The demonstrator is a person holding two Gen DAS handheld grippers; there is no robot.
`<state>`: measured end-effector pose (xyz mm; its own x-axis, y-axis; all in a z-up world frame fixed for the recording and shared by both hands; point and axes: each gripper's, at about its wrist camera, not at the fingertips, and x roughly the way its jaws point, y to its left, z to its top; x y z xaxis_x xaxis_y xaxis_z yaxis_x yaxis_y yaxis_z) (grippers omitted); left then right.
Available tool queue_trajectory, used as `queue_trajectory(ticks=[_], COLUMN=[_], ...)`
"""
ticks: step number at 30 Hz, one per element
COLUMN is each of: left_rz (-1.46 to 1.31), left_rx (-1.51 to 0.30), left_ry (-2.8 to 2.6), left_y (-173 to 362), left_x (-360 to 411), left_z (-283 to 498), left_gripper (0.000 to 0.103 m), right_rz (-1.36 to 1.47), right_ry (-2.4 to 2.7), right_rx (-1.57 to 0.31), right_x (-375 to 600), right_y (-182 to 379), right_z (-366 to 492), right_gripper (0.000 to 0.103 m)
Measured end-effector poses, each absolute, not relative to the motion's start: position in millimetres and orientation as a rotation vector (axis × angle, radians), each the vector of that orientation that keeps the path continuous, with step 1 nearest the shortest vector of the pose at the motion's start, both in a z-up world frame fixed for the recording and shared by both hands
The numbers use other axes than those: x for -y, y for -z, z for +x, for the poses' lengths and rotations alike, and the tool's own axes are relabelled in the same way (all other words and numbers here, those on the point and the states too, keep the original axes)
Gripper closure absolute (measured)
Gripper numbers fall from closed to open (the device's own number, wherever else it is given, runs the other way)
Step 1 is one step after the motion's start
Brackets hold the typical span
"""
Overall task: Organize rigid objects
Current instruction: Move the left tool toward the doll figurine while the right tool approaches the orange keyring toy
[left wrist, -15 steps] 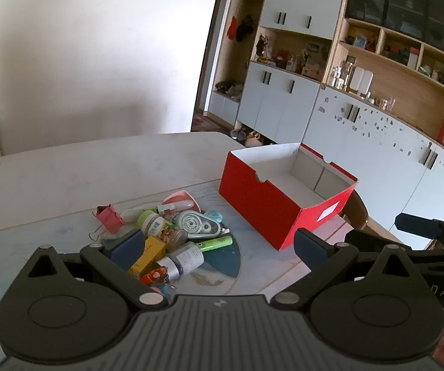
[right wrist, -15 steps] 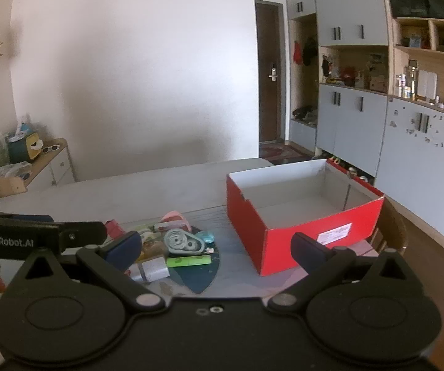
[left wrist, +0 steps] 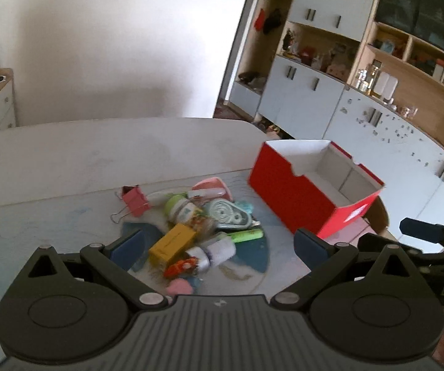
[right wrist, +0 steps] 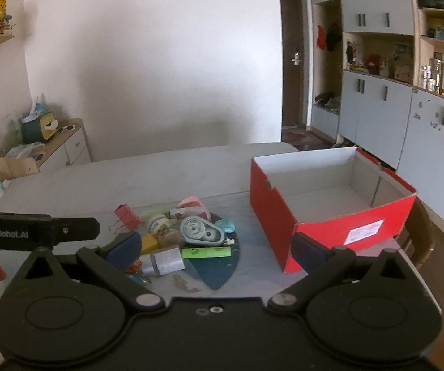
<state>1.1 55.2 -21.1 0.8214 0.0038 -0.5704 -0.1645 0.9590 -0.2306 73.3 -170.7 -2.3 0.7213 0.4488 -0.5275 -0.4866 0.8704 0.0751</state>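
Left wrist view — one red box (left wrist: 290,198), one pink binder clip (left wrist: 134,200), both hand-held grippers (left wrist: 219,245) wide apart.

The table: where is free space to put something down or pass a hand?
Free: the table behind the pile, up to the far edge, and the inside of the red box. The strip between pile and box is narrow. Crowded: the pile around the correction tape.

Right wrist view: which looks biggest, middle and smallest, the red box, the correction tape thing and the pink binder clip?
1. Red box, by far the largest.
2. Correction tape dispenser.
3. Pink binder clip, smallest.
The clip lies slightly farther from the camera than the dispenser, so that gap is less sure.
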Motion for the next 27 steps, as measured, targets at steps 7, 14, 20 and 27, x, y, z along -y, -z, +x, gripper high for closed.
queue_trajectory(ticks=[7, 14, 20, 27], left_rz=[-0.200, -0.263, -0.224, -0.173], left_rx=[-0.601, -0.678, -0.720, -0.750], left_ry=[-0.109, -0.104, -0.103, -0.074], left_y=[46.4, 84.7, 111.6, 126.4], left_x=[-69.5, -82.5, -79.9, -71.8], left_z=[5.5, 14.1, 23.3, 29.9], left_gripper=[0.000, 0.000, 0.000, 0.001], right_rz=[-0.101, -0.158, -0.189, -0.239], right_ry=[-0.554, -0.624, -0.657, -0.674], right_rx=[-0.602, -0.665, -0.732, -0.814], right_x=[150.5, 122.0, 106.1, 94.3], right_y=[11.1, 29.4, 45.0, 67.5], right_z=[94.2, 114.2, 127.9, 139.4], right_gripper=[0.000, 0.000, 0.000, 0.004])
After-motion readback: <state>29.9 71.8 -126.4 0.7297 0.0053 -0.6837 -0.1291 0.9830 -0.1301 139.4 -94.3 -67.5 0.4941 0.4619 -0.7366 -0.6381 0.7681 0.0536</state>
